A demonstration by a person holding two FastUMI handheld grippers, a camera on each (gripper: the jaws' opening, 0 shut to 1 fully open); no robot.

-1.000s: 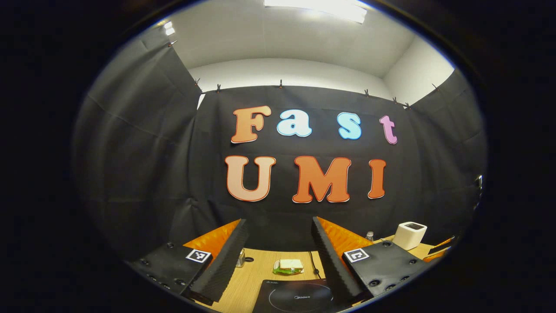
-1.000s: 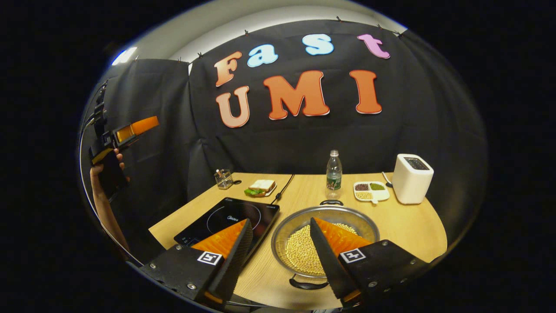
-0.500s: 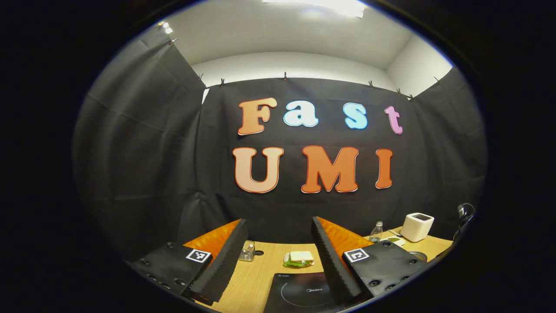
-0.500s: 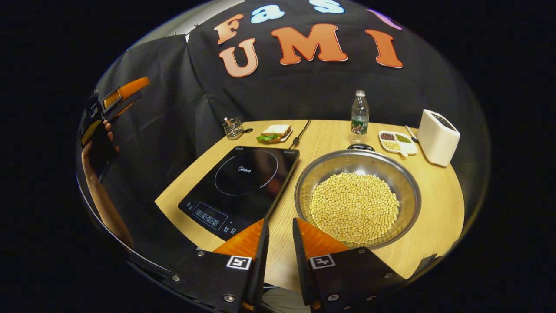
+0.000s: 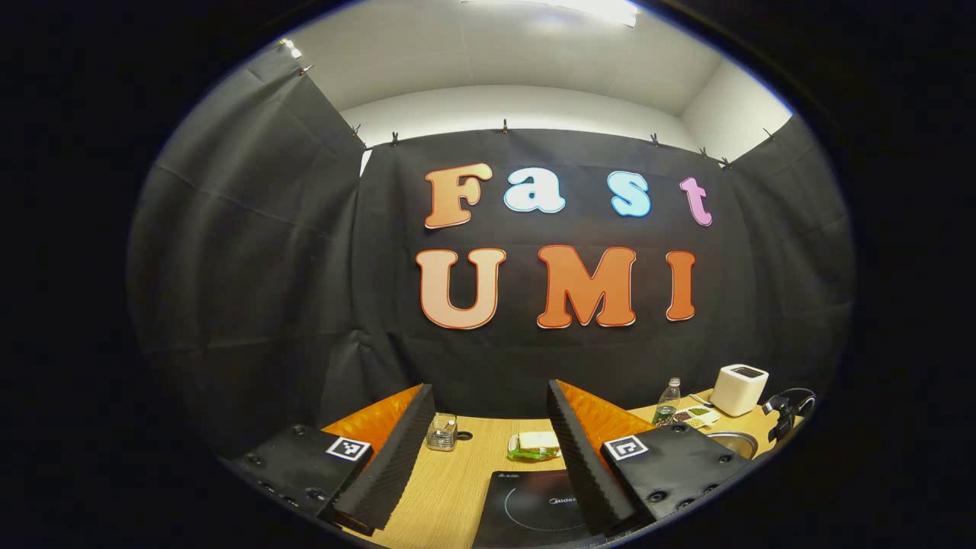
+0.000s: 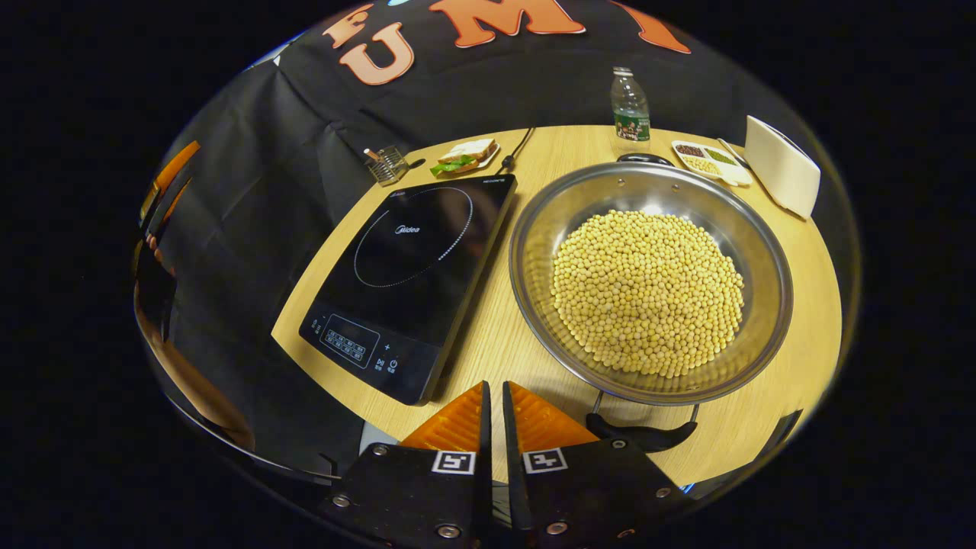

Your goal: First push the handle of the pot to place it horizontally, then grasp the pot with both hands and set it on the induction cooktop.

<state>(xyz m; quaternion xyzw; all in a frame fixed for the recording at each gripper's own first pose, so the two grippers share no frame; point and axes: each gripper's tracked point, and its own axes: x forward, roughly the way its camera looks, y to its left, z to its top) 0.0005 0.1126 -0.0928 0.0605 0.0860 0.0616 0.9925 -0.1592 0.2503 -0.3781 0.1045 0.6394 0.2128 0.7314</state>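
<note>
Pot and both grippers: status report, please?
Left gripper open, up off the table. Right gripper shut, empty, beside the pot's near handle. Pot of beans right of cooktop, nothing between.

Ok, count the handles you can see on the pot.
2. One handle sits at the near rim of the pot, just right of the shut right tool; the other handle is at the far rim, toward the water bottle.

Black cloth walls (image 5: 252, 252), white ceiling (image 5: 518, 53) light, round wooden table (image 6: 793, 305).
</note>
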